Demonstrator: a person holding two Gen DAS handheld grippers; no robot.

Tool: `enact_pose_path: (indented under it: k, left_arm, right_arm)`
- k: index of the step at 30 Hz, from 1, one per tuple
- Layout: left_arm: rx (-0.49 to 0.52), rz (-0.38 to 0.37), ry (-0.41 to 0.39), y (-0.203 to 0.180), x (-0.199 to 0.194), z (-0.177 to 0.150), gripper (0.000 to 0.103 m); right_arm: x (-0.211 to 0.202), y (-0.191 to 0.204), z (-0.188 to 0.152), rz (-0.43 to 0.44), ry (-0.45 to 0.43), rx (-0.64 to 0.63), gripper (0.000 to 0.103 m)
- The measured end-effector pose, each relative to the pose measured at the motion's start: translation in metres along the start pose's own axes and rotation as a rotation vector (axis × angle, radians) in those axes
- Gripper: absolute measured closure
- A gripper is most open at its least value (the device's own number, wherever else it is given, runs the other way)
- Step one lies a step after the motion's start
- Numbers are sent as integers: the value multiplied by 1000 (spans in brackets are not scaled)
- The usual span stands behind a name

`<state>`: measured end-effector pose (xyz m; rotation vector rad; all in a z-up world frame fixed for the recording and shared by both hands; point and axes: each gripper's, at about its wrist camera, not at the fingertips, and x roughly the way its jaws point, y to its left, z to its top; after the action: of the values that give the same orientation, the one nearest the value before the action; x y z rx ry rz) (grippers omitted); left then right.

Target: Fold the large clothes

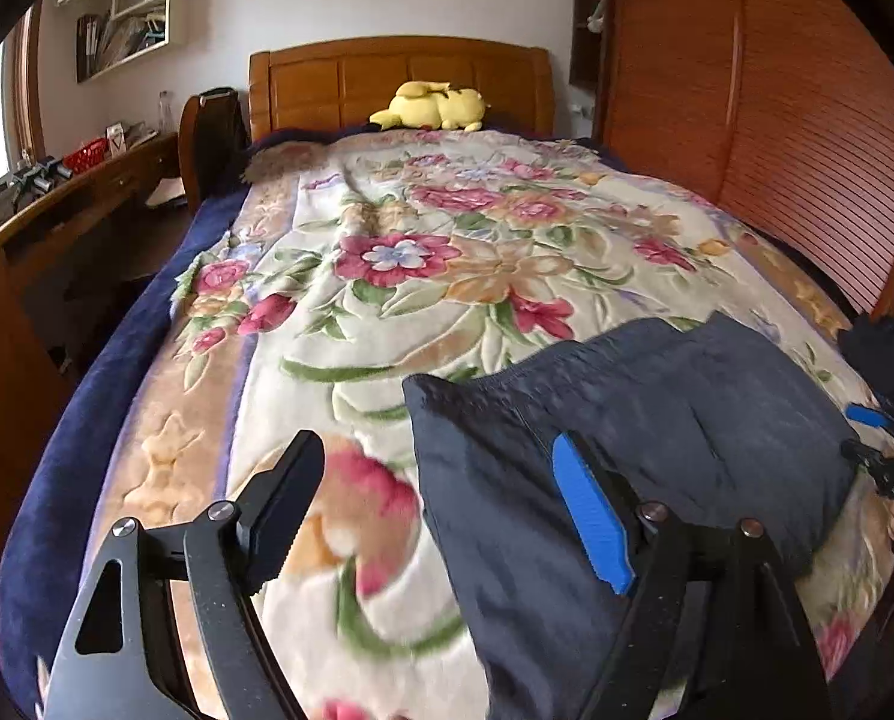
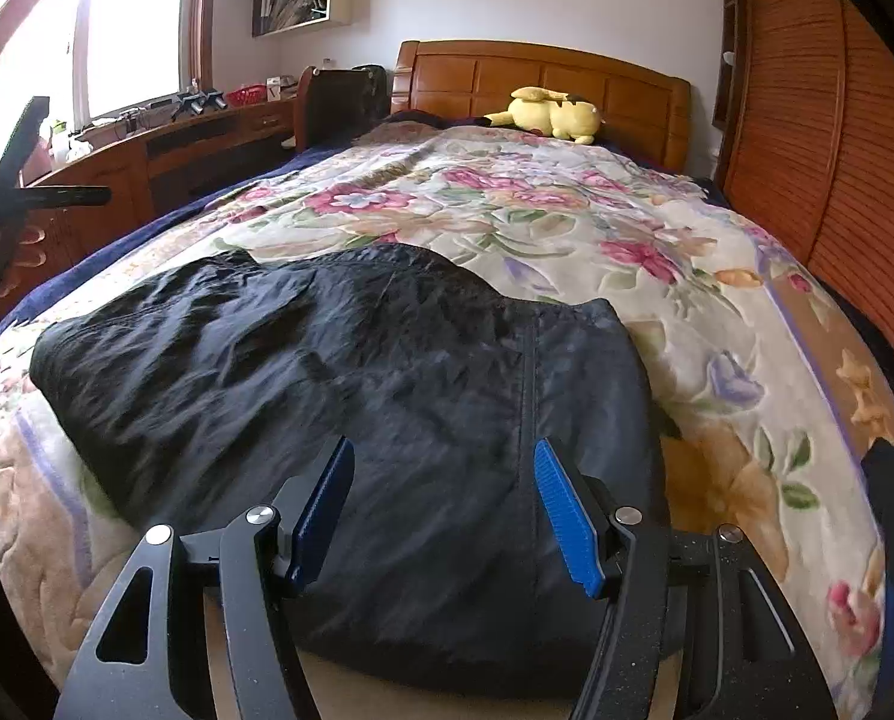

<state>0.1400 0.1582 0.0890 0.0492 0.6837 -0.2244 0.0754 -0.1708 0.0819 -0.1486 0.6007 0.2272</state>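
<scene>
The left hand-held gripper (image 1: pixel 435 516) hangs low over the near end of the bed, its jaws spread wide with nothing between them; its right blue pad (image 1: pixel 591 522) sits over the left edge of the dark navy garment (image 1: pixel 657 420), its black left finger over bare blanket. Whether the pad touches the cloth cannot be told. In the right wrist view, the right hand-held gripper (image 2: pixel 444 510) is also wide open and empty, both blue pads poised above the near part of the same garment (image 2: pixel 357 372), which lies roughly flat and wrinkled on the floral blanket (image 2: pixel 567 222), a seam running away towards 12 o'clock. At 9 o'clock in that view the left tool shows as a dark shape. At 3 o'clock in the left wrist view the right tool's dark body shows beside another dark cloth (image 1: pixel 885 354) at the bed's edge.

Beyond the garment the blanket stretches bare. At 12 o'clock a yellow plush toy (image 1: pixel 429 108) lies against the wooden headboard (image 1: pixel 327 84). At 10 o'clock a wooden table (image 1: pixel 87 192) carries a red basket (image 1: pixel 87 153) and small clutter, with wall shelves (image 1: pixel 123 12) above. A slatted wooden wardrobe (image 1: pixel 777 120) stands at 2 o'clock.
</scene>
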Motion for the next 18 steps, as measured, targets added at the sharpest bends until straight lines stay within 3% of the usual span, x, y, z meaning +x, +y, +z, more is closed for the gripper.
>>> enact_pose_path:
  k: [12,18]
  left_arm:
    - [29,10,60,-32,-17,-95,24]
    - [22,-4,102,-45,-16,-125,24]
  right_arm:
    - [7,24,-11,-11,45,-13,37]
    - [10,45,-14,39,44,-40,37]
